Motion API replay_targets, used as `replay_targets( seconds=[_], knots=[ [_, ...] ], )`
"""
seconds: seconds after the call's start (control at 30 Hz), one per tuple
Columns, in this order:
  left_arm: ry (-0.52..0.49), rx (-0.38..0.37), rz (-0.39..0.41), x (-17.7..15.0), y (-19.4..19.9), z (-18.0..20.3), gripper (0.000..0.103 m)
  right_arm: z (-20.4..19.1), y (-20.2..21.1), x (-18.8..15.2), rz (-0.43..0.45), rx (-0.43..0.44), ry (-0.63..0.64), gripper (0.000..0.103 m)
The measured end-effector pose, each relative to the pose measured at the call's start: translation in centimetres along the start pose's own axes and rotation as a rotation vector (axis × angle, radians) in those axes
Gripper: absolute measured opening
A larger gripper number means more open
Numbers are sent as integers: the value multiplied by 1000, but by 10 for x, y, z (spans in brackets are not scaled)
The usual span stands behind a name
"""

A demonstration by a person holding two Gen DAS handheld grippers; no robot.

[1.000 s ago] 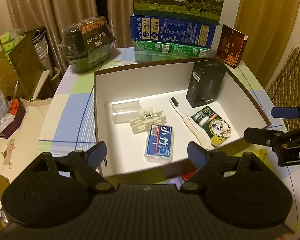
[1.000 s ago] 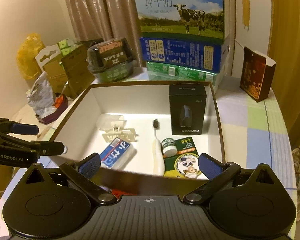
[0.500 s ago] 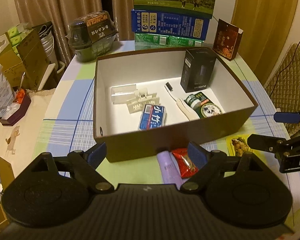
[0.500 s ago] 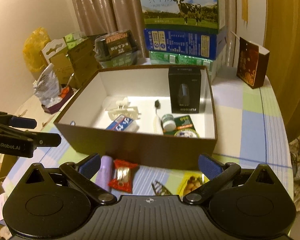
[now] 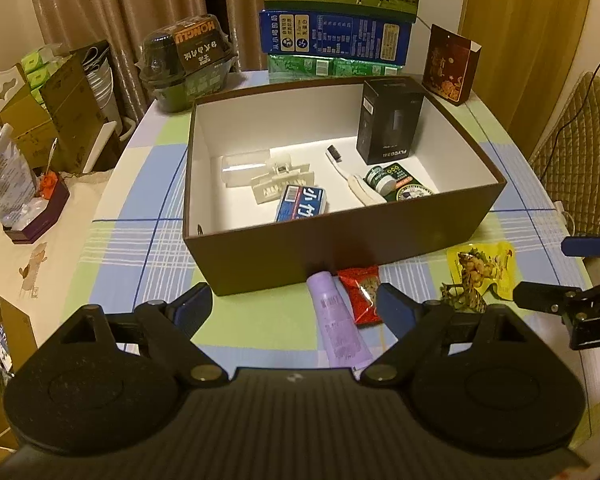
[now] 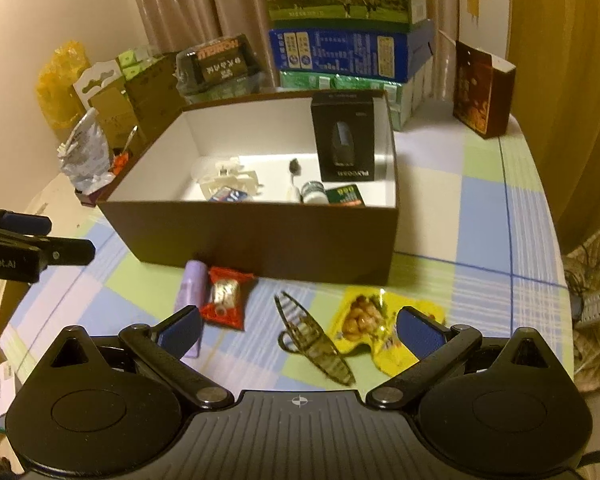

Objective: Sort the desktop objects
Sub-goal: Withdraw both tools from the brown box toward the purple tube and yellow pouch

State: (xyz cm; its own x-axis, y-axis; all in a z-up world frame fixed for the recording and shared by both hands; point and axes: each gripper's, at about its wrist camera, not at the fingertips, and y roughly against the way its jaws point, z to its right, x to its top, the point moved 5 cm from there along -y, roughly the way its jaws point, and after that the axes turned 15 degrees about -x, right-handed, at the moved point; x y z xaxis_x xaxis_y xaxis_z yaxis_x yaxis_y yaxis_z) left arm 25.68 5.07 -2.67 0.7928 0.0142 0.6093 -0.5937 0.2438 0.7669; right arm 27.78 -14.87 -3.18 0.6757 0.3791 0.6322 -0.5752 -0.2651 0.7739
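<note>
Both tongs pulled back from box (image 5: 340,240), baring items before it. Left gripper (image 5: 296,308) spread, empty, over purple tube (image 5: 338,320) lying lengthwise; right gripper (image 6: 300,326) spread, empty, above hair clip (image 6: 312,340), yellow packet (image 6: 376,320).

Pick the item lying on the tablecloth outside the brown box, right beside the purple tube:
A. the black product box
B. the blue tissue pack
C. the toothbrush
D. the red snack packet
D: the red snack packet lies against the purple tube in front of the brown box, while the toothbrush, black product box and blue tissue pack sit inside it.
</note>
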Motion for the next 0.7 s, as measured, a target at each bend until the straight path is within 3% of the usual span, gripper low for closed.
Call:
replay_targets(
  seconds=[0.47, 0.7],
  knots=[
    [50, 12, -63, -39, -11, -5, 87, 18, -6, -42, -101, -37, -12, 101],
    [60, -10, -98, -53, -23, 1, 87, 21, -12, -52, -99, -43, -14, 101]
  ],
)
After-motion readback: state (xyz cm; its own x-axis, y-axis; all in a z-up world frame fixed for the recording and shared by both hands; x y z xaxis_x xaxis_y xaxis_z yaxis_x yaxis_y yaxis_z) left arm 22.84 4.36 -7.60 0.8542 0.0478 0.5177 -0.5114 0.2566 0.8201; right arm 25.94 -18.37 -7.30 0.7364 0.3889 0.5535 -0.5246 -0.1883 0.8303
